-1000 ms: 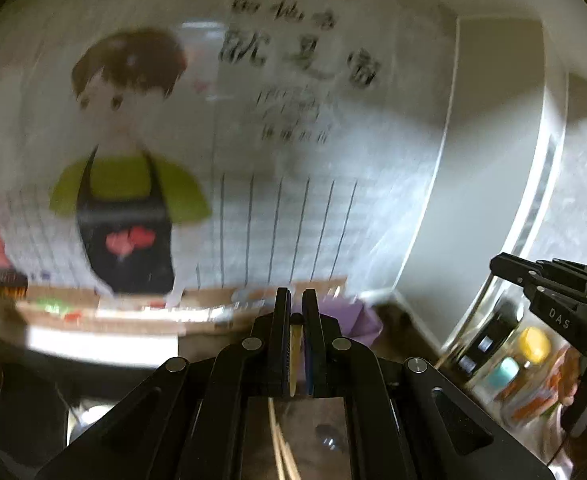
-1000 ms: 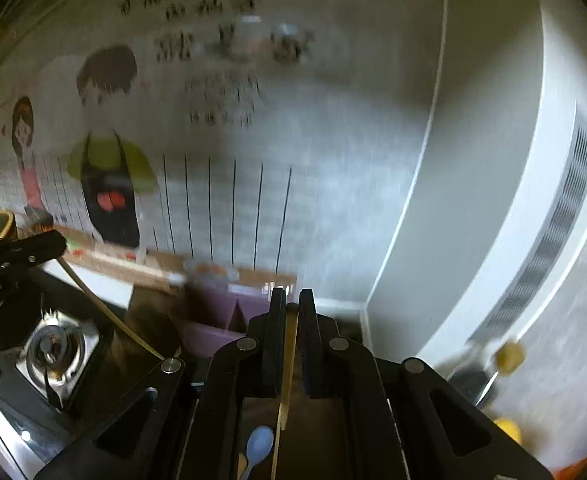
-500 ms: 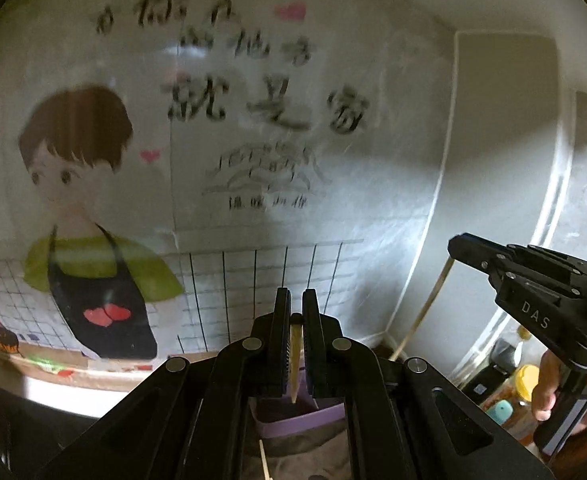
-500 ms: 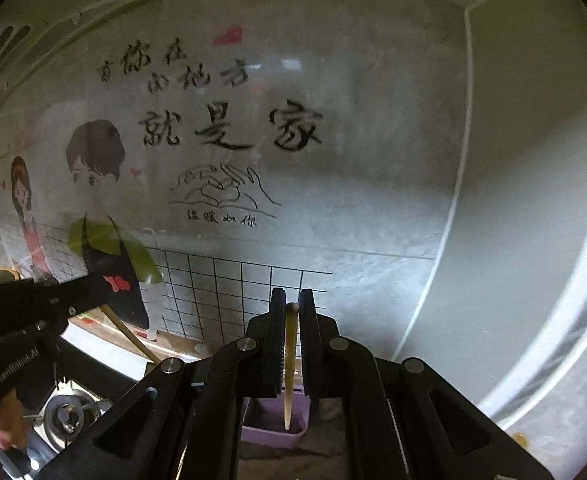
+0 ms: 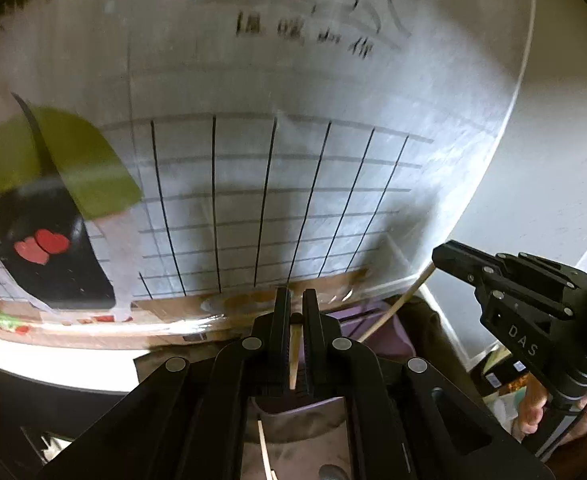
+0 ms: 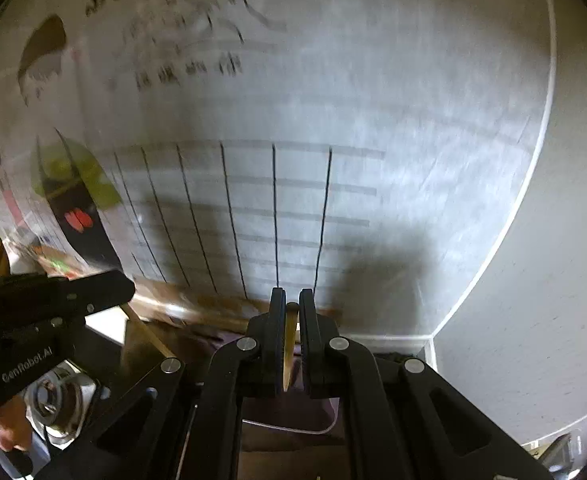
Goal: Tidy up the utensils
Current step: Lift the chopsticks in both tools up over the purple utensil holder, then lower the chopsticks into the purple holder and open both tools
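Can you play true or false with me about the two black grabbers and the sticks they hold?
1. The left gripper is shut on a chopstick. True.
2. The right gripper is wide open and empty. False: it is shut on a chopstick too.
3. A purple holder sits just ahead of the grippers. True.
4. The wall sticker behind shows plain red stripes. False: it shows a black grid and a cartoon figure in an apron.
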Motion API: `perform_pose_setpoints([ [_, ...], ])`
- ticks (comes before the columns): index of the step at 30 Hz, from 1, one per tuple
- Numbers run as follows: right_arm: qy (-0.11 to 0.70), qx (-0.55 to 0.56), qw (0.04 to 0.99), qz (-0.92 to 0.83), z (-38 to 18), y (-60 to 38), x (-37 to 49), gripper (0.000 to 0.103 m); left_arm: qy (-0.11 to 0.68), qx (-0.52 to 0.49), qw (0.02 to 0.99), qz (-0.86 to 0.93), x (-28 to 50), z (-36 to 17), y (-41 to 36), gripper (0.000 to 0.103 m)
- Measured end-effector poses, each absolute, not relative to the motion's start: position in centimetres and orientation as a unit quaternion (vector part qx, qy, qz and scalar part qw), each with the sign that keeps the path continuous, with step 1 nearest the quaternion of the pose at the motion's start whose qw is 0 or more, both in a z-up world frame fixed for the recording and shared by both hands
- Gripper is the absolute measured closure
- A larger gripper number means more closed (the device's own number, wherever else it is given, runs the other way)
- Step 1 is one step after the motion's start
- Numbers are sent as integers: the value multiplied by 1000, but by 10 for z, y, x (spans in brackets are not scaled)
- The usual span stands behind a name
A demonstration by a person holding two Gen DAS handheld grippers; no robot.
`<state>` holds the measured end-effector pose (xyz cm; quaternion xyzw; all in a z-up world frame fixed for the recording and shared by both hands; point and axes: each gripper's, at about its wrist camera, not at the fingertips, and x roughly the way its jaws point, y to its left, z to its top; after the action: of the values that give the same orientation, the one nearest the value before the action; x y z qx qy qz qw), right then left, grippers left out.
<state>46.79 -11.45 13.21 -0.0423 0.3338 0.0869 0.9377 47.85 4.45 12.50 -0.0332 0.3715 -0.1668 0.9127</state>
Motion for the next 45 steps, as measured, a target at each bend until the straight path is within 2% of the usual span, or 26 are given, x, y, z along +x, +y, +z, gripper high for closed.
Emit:
perform_pose_setpoints([
  [8, 337, -57, 935, 89, 127, -118, 470, 95, 377, -56, 908, -173, 490, 113, 41, 93],
  [9, 334, -61, 936, 88, 127, -119, 470, 92, 375, -58, 909, -174, 490, 115, 42, 92],
  [11, 321, -73, 941, 84, 132, -117, 463, 81, 366, -62, 911, -180, 486, 122, 42, 83],
  [12, 314, -76, 943, 81, 135, -118, 460, 71, 358, -63, 914, -182, 482, 128, 42, 82],
  [13, 305, -78, 946, 78, 139, -118, 454, 66, 347, -63, 917, -185, 477, 134, 42, 80],
  [17, 274, -86, 955, 68, 159, -123, 424, 64, 316, -68, 926, -194, 458, 154, 45, 78],
  [21, 264, -87, 959, 52, 163, -130, 394, 57, 288, -54, 938, -188, 431, 161, 51, 78],
  [26, 275, -96, 956, 43, 147, -134, 349, 56, 283, -53, 938, -191, 394, 148, 62, 78],
  [33, 322, -91, 942, 30, 100, -137, 300, 56, 325, -37, 927, -186, 335, 88, 67, 78],
  [39, 363, -70, 929, 2, 54, -145, 269, 53, 361, -74, 911, -188, 293, 38, 77, 78],
  [45, 400, -40, 915, 20, 17, -153, 256, 52, 366, -72, 913, -164, 268, 27, 72, 78],
])
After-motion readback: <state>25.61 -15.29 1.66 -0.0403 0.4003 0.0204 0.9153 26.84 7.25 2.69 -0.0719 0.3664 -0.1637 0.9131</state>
